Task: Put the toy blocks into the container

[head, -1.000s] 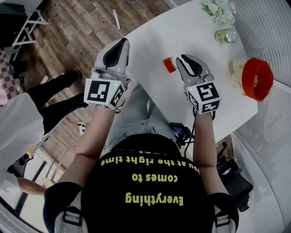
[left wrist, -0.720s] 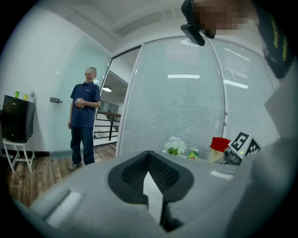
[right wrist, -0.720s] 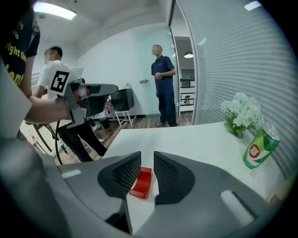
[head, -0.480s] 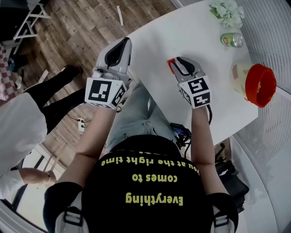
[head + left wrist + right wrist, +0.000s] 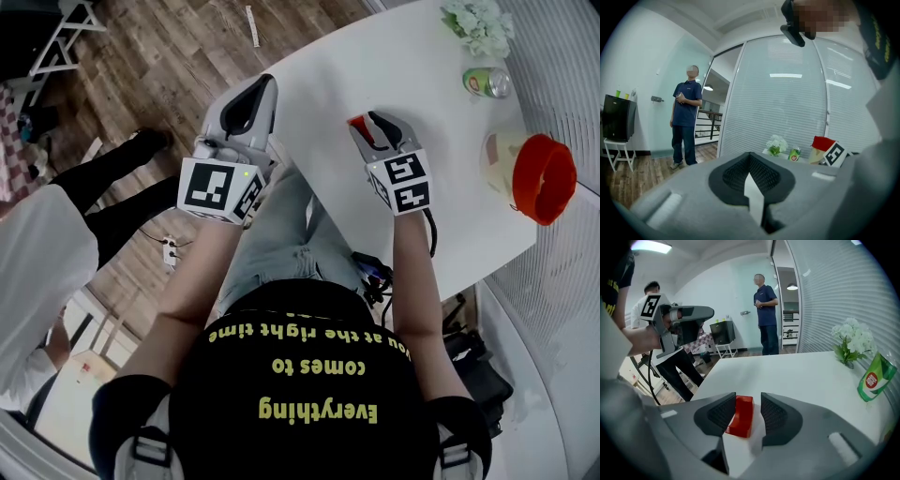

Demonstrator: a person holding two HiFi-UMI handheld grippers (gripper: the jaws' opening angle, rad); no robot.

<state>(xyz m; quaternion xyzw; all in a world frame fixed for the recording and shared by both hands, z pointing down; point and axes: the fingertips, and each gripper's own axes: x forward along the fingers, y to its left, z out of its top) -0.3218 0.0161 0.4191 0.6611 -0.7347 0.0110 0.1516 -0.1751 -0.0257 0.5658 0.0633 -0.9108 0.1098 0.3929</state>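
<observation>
Nearest the person, the left tongs (image 5: 265, 84) hang off the table's left edge, over the wooden floor (image 5: 169, 56), pointing roughly level. They are closed, pads together with nothing in them. My reading is that they are parked out of the way, since the block lies on the right hand's side.

Just past the near edge of the white table (image 5: 450, 216), the right tongs (image 5: 370, 124) tilt steeply down over the red toy block (image 5: 740, 414). The block lies flat on the table in the gap between the two pads. These tongs have just been opening and now stand well apart. The left pad looks to be against or just beside the block, while the right pad shows a clear strip of table between itself and the block. No squeeze is on it, so the block is straddled, not gripped. The steep downward angle suits a pick from above, and the wide gape lets the pads pass either side before closing.

Farther off to the right, well apart from the block, sits the red container (image 5: 530, 187), with a pale cream thing beside it that I cannot identify. Beyond those stand a green can (image 5: 487, 82) and white flowers (image 5: 480, 26) at the far end.
</observation>
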